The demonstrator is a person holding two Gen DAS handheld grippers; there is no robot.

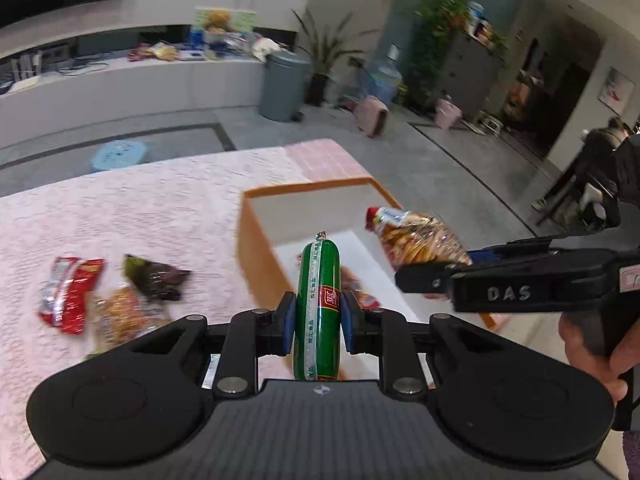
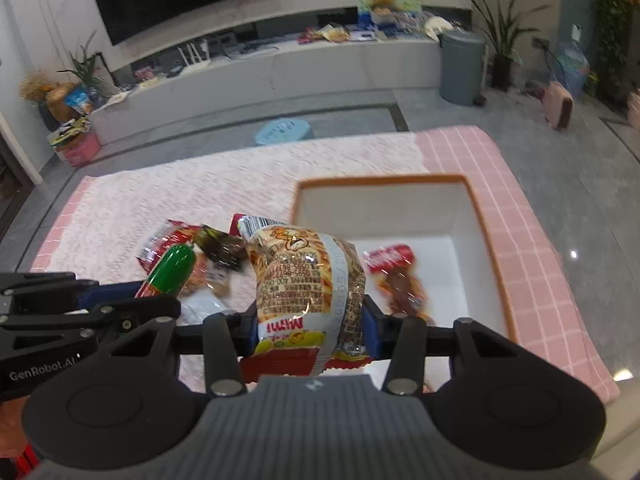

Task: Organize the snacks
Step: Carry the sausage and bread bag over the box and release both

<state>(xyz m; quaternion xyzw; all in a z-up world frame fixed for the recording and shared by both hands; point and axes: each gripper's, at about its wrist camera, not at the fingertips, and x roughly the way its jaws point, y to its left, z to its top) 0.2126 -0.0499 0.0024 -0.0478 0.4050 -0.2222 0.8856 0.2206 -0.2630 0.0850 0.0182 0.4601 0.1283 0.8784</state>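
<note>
We are clamping the green sausage (image 1: 318,312) in our left gripper (image 1: 318,320), its long axis pointing away from us toward the orange box (image 1: 256,256). Our right gripper (image 2: 310,320) is squeezing the yellow snack bag (image 2: 308,280), tilting down above the box's near edge. Inside the box a red packet (image 2: 396,276) is lying; left of it, loose snacks (image 1: 108,296) are lying on the pink cloth (image 1: 160,200).

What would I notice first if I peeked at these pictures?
Probably the green sausage pinched upright in the left gripper, and the crinkly snack bag squeezed in the right gripper. Just beyond them sits an orange box with white insides, one red snack packet already in it.
</note>
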